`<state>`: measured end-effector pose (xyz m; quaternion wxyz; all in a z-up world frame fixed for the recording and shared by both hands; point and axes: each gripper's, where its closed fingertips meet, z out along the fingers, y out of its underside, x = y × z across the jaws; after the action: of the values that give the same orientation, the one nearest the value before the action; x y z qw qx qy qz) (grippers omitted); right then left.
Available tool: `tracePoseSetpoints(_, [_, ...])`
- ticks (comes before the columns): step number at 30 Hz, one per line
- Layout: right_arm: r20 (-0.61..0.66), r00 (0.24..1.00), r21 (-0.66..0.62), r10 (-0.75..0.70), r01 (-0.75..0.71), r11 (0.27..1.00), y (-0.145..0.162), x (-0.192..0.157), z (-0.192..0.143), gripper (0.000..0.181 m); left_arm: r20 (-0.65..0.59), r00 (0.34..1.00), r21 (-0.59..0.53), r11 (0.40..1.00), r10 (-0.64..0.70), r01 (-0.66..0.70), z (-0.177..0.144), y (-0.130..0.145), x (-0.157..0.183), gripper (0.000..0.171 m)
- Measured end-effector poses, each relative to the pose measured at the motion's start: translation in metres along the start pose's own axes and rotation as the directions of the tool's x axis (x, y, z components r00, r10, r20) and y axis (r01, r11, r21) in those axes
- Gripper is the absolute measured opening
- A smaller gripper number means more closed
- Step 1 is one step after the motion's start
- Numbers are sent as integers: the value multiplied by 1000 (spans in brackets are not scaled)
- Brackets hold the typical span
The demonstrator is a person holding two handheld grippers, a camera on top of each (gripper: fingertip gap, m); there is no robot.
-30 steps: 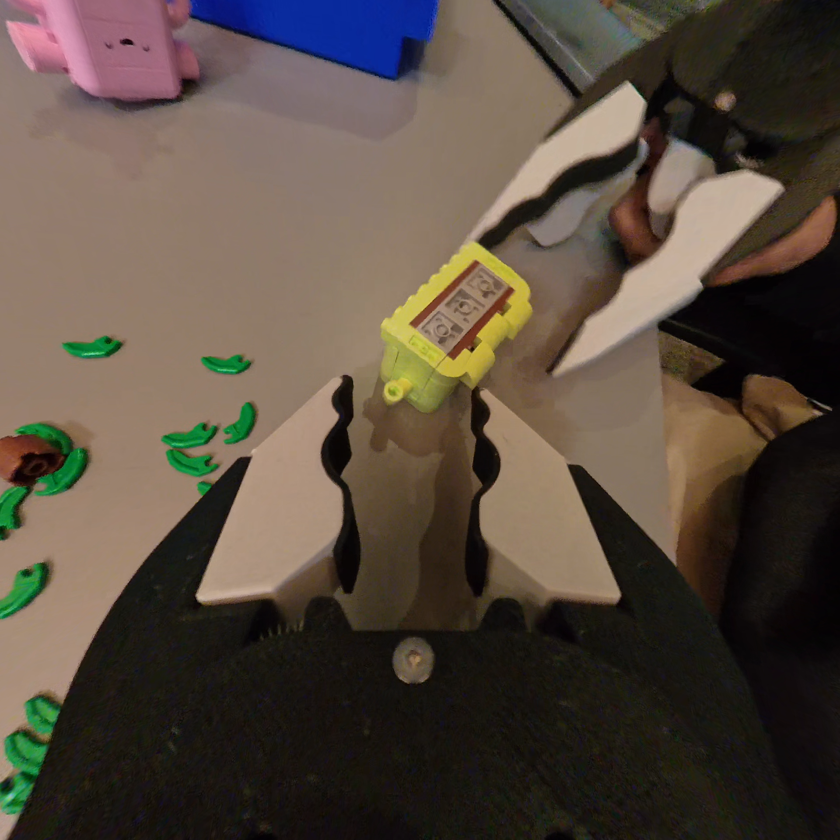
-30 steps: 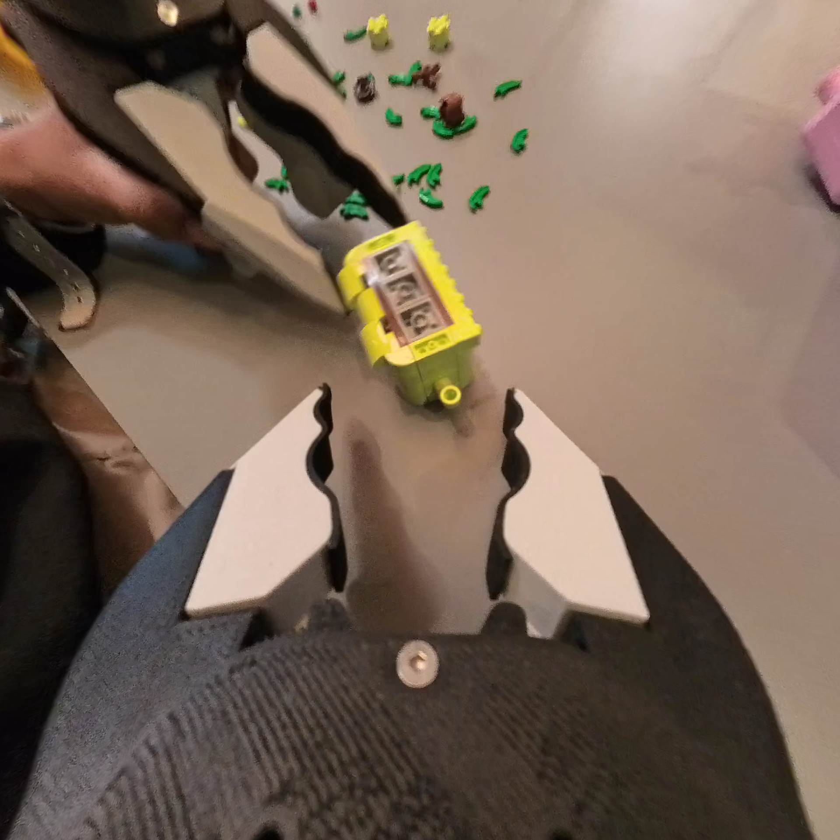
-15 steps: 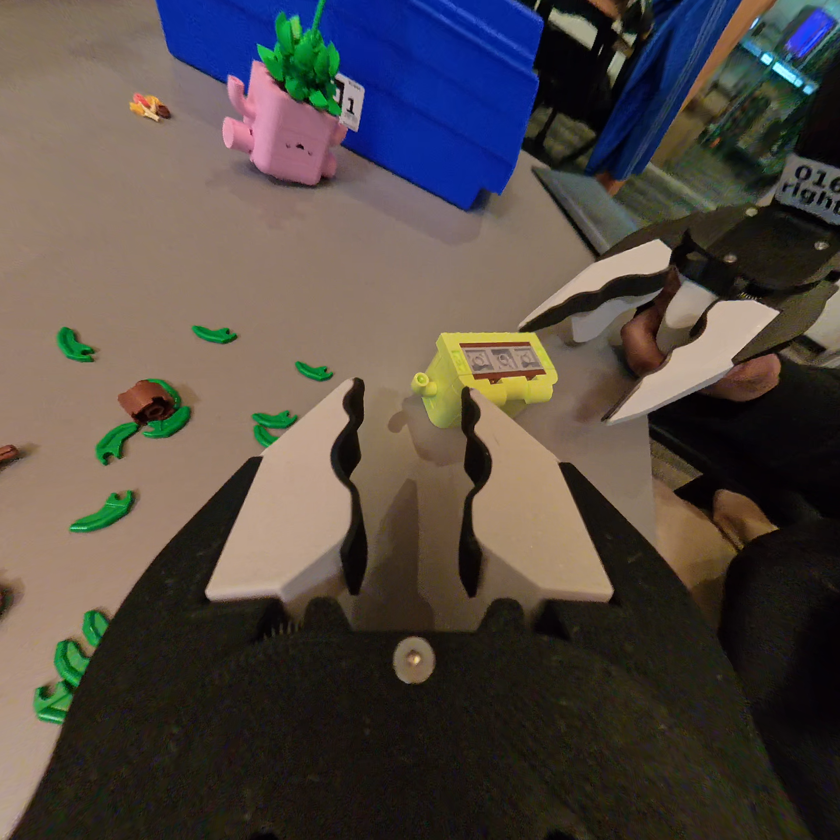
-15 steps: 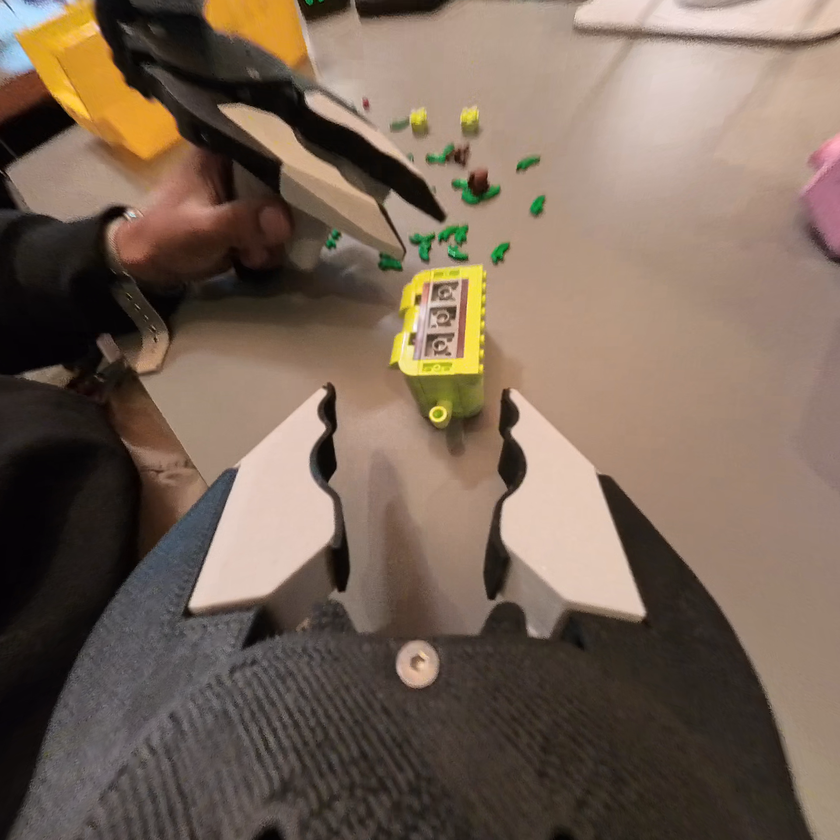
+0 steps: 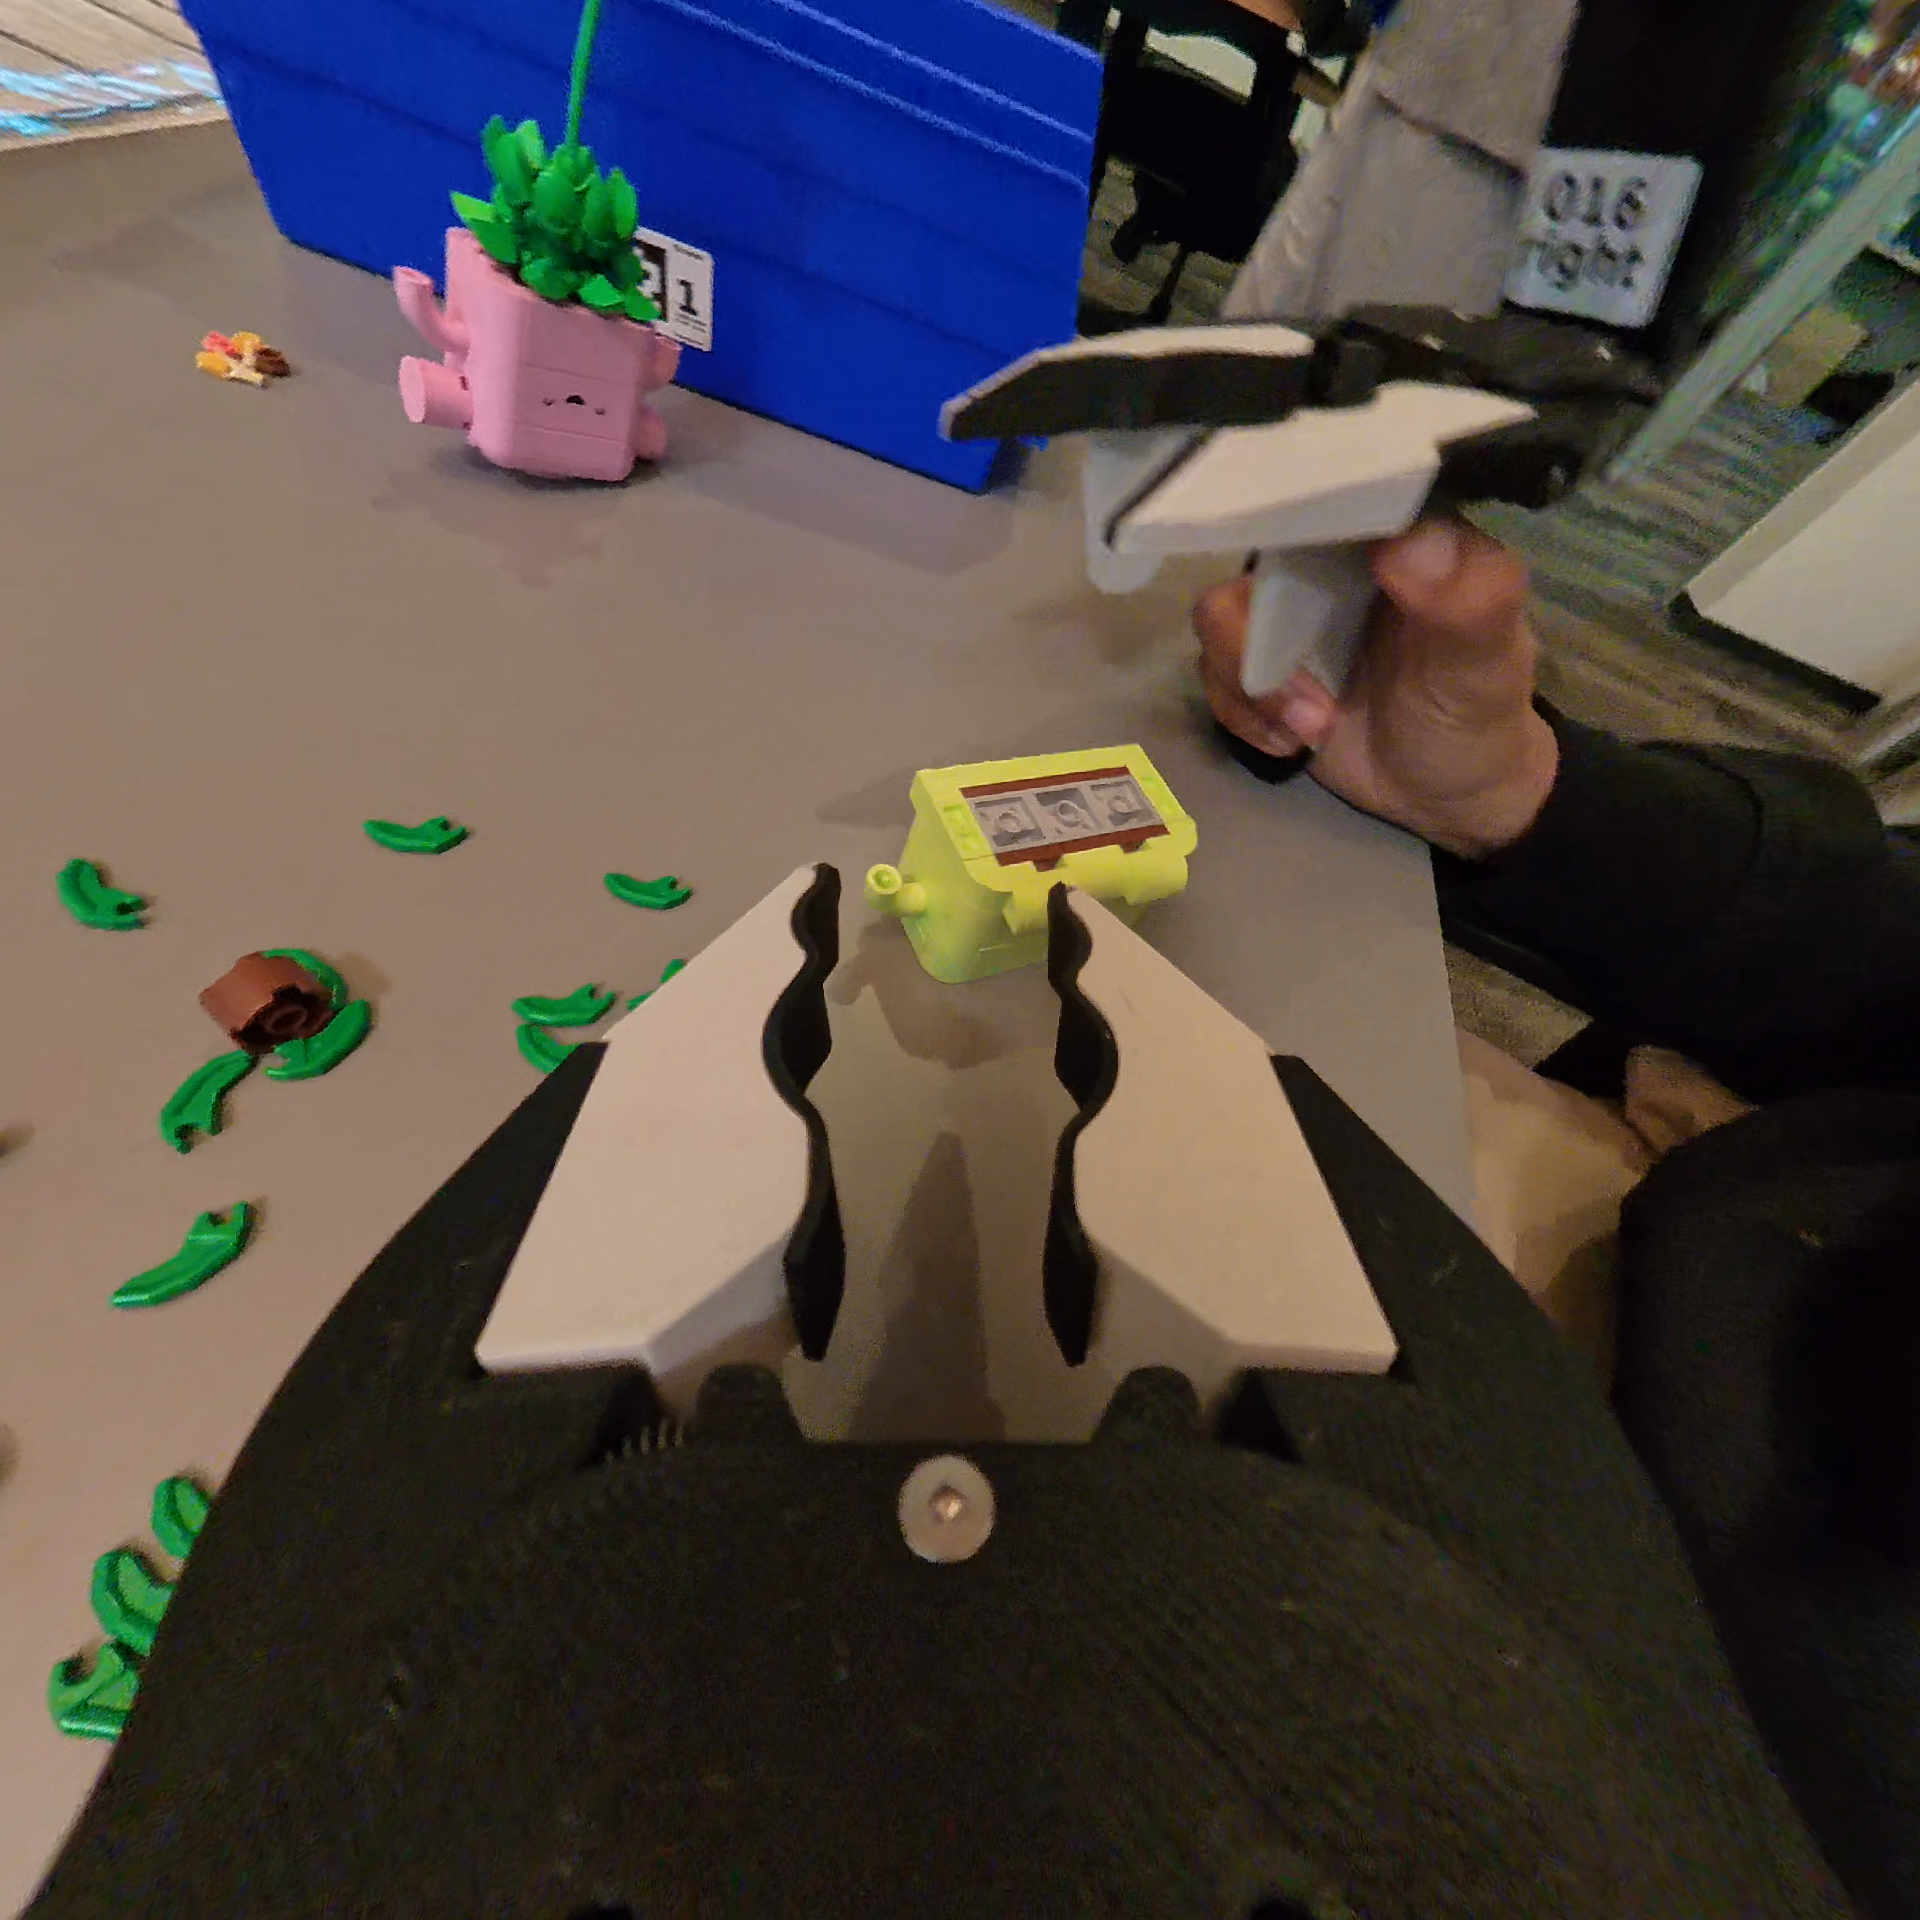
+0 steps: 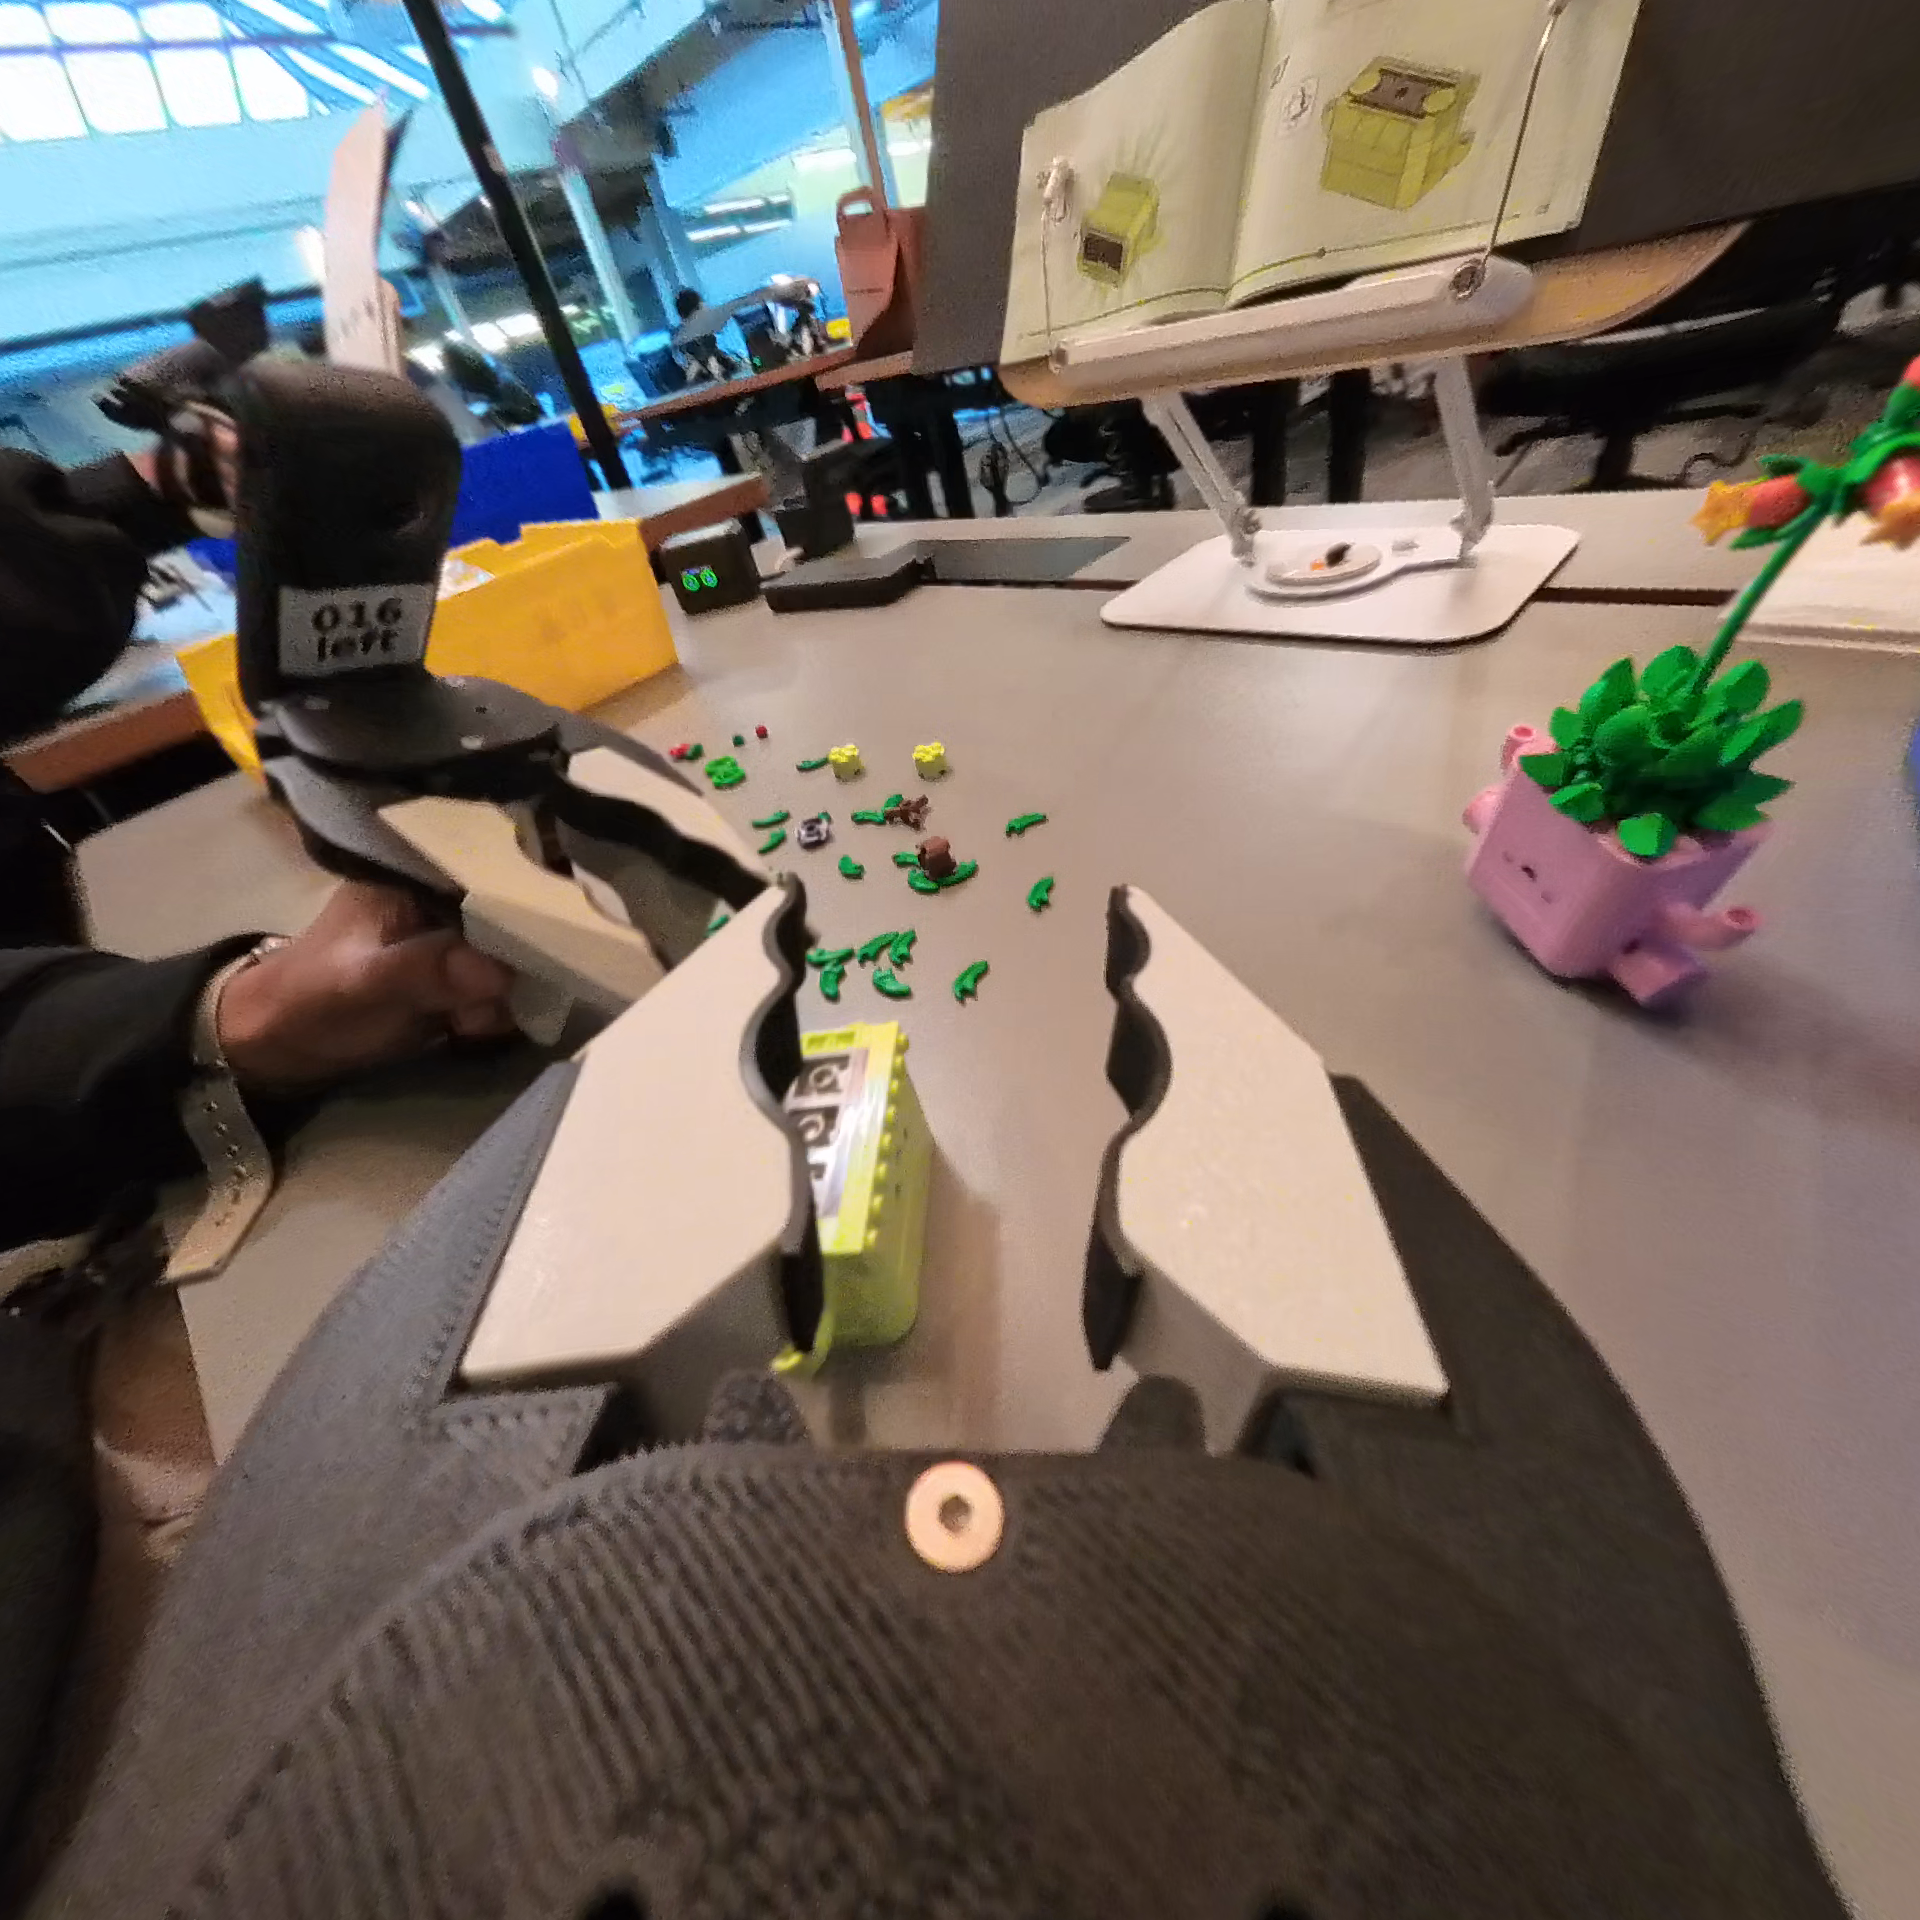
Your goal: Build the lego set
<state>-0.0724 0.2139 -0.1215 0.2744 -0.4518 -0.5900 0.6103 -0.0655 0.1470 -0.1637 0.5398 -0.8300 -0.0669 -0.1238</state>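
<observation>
A lime-green lego block (image 5: 1049, 862) with a grey and brown top lies on the grey table (image 5: 727, 623), just past my left gripper's fingertips. My left gripper (image 5: 935, 894) is open and empty, low over the table. My right gripper (image 5: 1039, 478) is open and empty, held up in the air behind the block. In the right wrist view the block (image 6: 873, 1174) shows between the fingers of the right gripper (image 6: 956, 899), below them and close to the left finger. The left gripper (image 6: 665, 894) shows there at the left.
Several loose green leaf pieces (image 5: 561, 1008) and a brown piece (image 5: 265, 1008) lie to the left. A pink pot with green leaves (image 5: 540, 384) stands before a blue bin (image 5: 831, 208). An instruction booklet on a stand (image 6: 1299, 156) and a yellow bin (image 6: 551, 613) are farther off. The table edge (image 5: 1444, 1039) is right of the block. From my left tips it is roughly 10 centimeters to the brown piece (image 5: 265, 1008); from my right, 15 centimeters.
Both grippers have tilted up and drawn back from the block. The right gripper has risen well above the table. The block stays on the table.
</observation>
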Motion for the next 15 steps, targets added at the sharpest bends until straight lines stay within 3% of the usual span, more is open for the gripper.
tracePoseSetpoints(4, [104,994,18,46,-48,999,-4,-7,-3,59,-4,995,-56,994,99,-99,6,7,10,37])
tracePoseSetpoints(9, [106,994,31,17,-21,999,-3,-14,-13,52,15,979,-121,972,203,-200,12,16,17,35])
tracePoseSetpoints(15, [111,993,-30,-40,43,999,6,-22,-7,49,26,972,-154,961,234,-228,15,20,17,34])
